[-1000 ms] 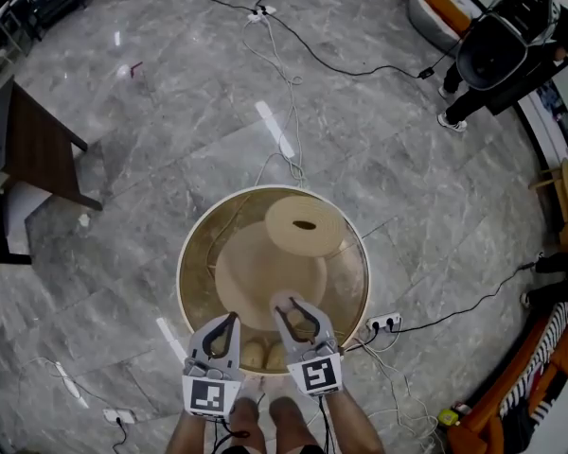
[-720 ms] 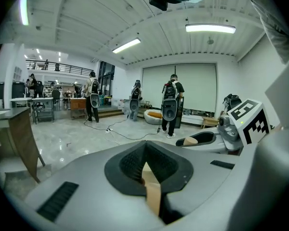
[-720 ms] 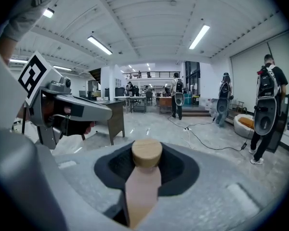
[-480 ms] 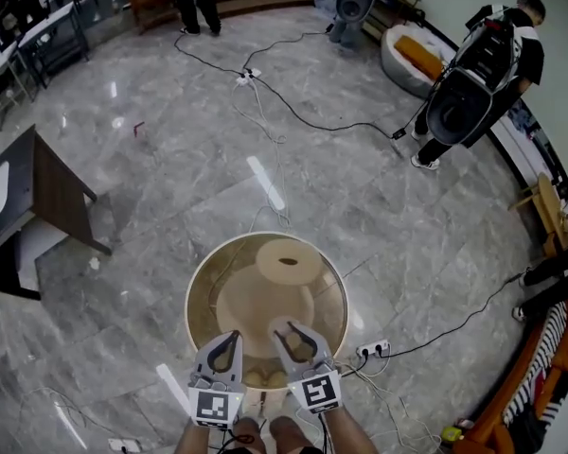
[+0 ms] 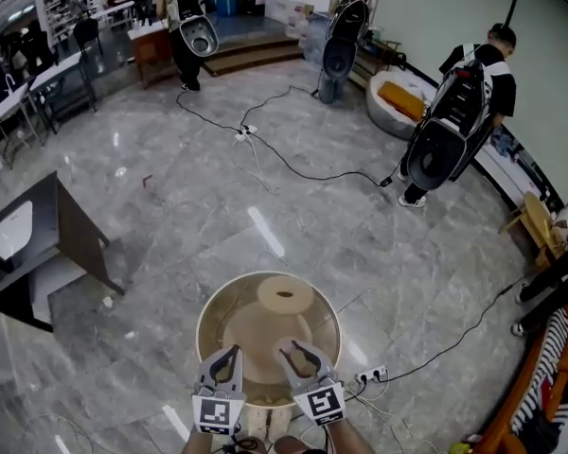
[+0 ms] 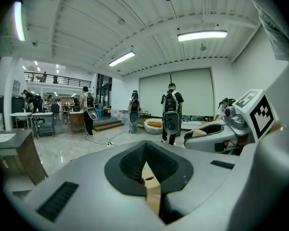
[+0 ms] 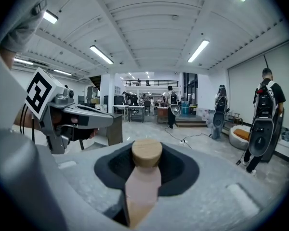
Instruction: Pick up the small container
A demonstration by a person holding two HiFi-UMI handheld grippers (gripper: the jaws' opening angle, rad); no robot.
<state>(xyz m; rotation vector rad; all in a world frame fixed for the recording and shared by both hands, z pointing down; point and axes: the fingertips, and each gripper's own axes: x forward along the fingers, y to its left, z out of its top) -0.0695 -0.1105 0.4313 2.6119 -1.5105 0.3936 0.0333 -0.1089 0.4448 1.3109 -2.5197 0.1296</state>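
In the right gripper view, a small pinkish container (image 7: 143, 189) with a round wooden lid (image 7: 147, 153) stands between the jaws of my right gripper (image 7: 147, 148), which is shut on it. In the head view that gripper (image 5: 290, 351) hangs over the near edge of the round table (image 5: 206, 322). Beside it on the left, my left gripper (image 5: 232, 353) is held up level with it. In its own view the left gripper (image 6: 145, 144) has its black pads meeting at the tips, with nothing between them.
A tan disc (image 5: 284, 294) lies on the table's glass top. A power strip (image 5: 374, 376) and cables (image 5: 293, 164) run over the grey floor. A dark desk (image 5: 62, 239) stands at the left. People with backpack rigs (image 5: 454, 130) stand at the back right.
Both grippers have risen together with the view. The table now looks smaller and further below, and more of the room's far end shows. The right gripper still holds the container.
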